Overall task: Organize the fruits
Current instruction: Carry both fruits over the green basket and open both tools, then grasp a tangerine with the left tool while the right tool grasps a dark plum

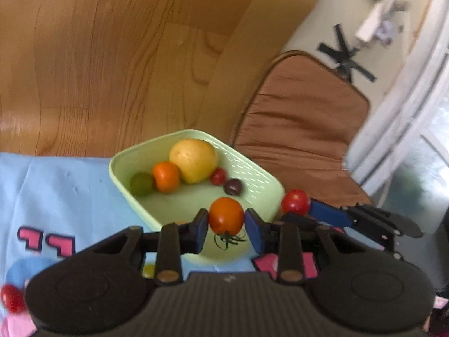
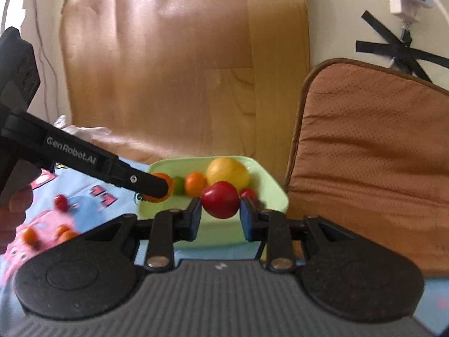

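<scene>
A light green basket [image 1: 252, 168] [image 2: 272, 185] sits on a blue printed cloth and holds a yellow fruit [image 1: 193, 164] [image 2: 228, 172], a small orange [image 1: 166, 176] [image 2: 195, 183], a green fruit [image 1: 141, 184], a small red tomato [image 1: 218, 176] and a dark purple fruit [image 1: 233, 186]. My left gripper [image 1: 226, 223] is shut on an orange tomato [image 1: 226, 215] over the basket's near part. My right gripper [image 2: 220, 210] is shut on a red tomato [image 2: 220, 199] near the basket's near rim; it shows at the right of the left wrist view, with its tomato [image 1: 295, 202].
Loose small tomatoes lie on the cloth [image 2: 81, 191]: a red one [image 2: 60, 202] and orange ones [image 2: 29, 236]. A brown cushioned chair [image 2: 373, 154] stands right of the basket. A wooden board [image 2: 182, 64] rises behind. Another red tomato [image 1: 11, 297] lies at the lower left.
</scene>
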Tool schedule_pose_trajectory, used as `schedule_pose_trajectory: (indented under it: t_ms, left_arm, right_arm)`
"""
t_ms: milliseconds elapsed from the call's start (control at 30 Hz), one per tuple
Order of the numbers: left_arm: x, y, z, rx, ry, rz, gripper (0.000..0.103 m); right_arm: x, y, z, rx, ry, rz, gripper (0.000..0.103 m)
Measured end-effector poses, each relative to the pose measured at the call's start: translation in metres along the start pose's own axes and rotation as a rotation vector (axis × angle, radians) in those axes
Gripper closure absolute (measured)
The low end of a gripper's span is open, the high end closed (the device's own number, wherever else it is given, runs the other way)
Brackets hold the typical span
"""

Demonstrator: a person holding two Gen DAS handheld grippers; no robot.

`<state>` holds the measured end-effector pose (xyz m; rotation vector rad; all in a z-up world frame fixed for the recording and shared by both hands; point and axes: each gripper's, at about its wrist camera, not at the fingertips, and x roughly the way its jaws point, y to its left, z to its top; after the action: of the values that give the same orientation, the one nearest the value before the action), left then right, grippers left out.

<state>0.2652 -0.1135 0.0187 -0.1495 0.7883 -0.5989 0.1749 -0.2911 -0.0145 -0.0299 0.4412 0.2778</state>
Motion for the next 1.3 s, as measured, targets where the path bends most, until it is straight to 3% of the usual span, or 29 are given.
schedule_pose_trajectory:
  t_ms: [433, 600, 733, 867, 933, 1000, 1100, 1300]
  left_arm:
    - [0.036, 0.01, 0.0, 0.004, 0.041, 0.057, 0.07]
    - [-0.002, 0.015, -0.004, -0.031, -0.015, 0.011, 0.069]
    - [-0.044, 0.017, -0.023, -0.034, -0.045, -0.049, 0.069]
    - [-0.061, 0.008, -0.048, 0.013, 0.004, -0.101, 0.068]
    - [-0.058, 0.003, -0.058, 0.048, 0.046, -0.08, 0.061]
    - [-0.051, -0.001, -0.063, 0.078, 0.091, -0.04, 0.058]
    - [-0.039, 0.002, -0.066, 0.053, 0.153, -0.04, 0.056]
    - [-0.036, -0.003, -0.07, 0.096, 0.152, 0.031, 0.051]
  right_arm:
    - [0.046, -0.002, 0.004, -0.036, 0.065, 0.017, 0.07]
    - [0.022, 0.001, 0.002, -0.025, 0.029, 0.025, 0.07]
    - [-0.017, 0.006, -0.01, 0.026, 0.002, 0.092, 0.07]
    - [-0.05, 0.026, -0.037, 0.023, 0.032, 0.185, 0.068]
    - [-0.058, 0.037, -0.049, 0.005, 0.061, 0.218, 0.067]
    - [-0.061, 0.05, -0.057, -0.033, 0.08, 0.216, 0.051]
    - [-0.055, 0.062, -0.063, -0.074, 0.104, 0.197, 0.051]
    - [-0.027, 0.068, -0.065, -0.081, 0.174, 0.172, 0.053]
